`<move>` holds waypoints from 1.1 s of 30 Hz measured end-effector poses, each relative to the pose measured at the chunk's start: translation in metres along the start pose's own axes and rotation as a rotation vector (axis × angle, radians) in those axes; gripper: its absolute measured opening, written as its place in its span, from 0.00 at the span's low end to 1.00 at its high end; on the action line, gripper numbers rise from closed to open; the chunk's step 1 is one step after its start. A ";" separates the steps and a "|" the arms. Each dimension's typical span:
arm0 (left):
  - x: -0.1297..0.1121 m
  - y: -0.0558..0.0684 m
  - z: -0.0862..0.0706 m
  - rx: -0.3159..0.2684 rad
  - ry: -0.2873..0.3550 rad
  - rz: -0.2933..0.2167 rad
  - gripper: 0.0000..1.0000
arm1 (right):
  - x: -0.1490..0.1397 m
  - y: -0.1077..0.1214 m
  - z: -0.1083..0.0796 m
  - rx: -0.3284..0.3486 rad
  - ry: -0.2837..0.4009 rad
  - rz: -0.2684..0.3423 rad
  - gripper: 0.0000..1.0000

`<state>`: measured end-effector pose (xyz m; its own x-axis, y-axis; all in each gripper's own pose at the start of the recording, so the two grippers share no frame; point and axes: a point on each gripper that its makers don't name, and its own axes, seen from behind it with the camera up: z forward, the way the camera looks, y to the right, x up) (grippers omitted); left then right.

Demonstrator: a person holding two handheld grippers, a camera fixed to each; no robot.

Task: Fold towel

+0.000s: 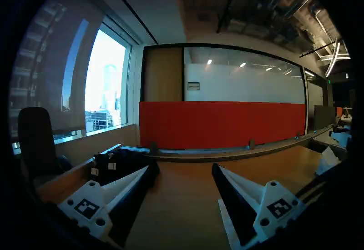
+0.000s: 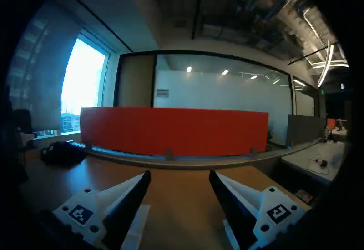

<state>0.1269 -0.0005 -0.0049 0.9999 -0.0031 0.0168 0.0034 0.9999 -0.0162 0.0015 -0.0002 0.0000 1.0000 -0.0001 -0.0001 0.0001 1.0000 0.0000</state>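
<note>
My left gripper [image 1: 181,168] is open and hangs low over a wooden desk [image 1: 182,204], with nothing between its fingers. A white crumpled thing [image 1: 326,160] lies at the desk's far right edge; whether it is cloth or paper I cannot tell. In the right gripper view, my right gripper [image 2: 179,173] is open too, level above the same kind of wooden desktop [image 2: 179,204], and its fingers hold nothing. Both grippers point at the red partition.
A red partition [image 1: 220,125] [image 2: 173,132] runs along the desk's far edge. A black bundle [image 1: 119,164] [image 2: 61,153] lies on the desk at the left. A dark chair [image 1: 36,141] stands by the window. A neighbouring white desk [image 2: 318,159] is at the right.
</note>
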 end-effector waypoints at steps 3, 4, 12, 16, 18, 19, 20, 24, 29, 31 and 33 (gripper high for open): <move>0.022 0.000 -0.002 -0.001 -0.001 -0.004 0.94 | 0.015 -0.002 0.000 0.000 0.001 -0.001 0.99; 0.028 0.000 -0.002 -0.002 -0.003 -0.005 0.94 | 0.021 -0.002 0.000 -0.001 0.002 -0.002 0.99; 0.067 0.000 -0.006 -0.008 -0.012 -0.011 0.94 | 0.064 -0.009 -0.002 0.006 0.015 0.015 0.99; 0.075 0.000 -0.007 -0.011 -0.009 -0.020 0.94 | 0.073 -0.012 -0.003 0.011 0.015 0.014 0.99; 0.078 0.000 -0.007 -0.014 -0.012 -0.022 0.94 | 0.075 -0.014 -0.004 0.014 0.013 0.007 0.99; 0.080 0.000 -0.008 -0.016 -0.013 -0.023 0.94 | 0.076 -0.014 -0.004 0.015 0.009 0.003 0.99; 0.081 0.001 -0.008 -0.019 -0.015 -0.023 0.94 | 0.076 -0.014 -0.004 0.016 0.006 0.000 0.99; 0.086 0.007 -0.008 -0.049 -0.026 -0.012 0.94 | 0.076 -0.018 -0.004 0.038 -0.013 -0.013 0.99; 0.084 0.021 -0.006 -0.116 -0.056 0.019 0.94 | 0.075 -0.027 -0.003 0.102 -0.044 -0.048 0.99; 0.083 0.029 -0.007 -0.153 -0.071 0.032 0.94 | 0.076 -0.031 -0.003 0.131 -0.053 -0.068 0.99; 0.082 0.037 -0.007 -0.191 -0.084 0.045 0.94 | 0.077 -0.035 -0.003 0.161 -0.061 -0.089 0.99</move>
<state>0.2095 0.0356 -0.0112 0.9942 0.0504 0.0948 -0.0298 0.9777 -0.2081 0.0790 -0.0356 -0.0030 0.9942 -0.0932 0.0537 0.0833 0.9832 0.1627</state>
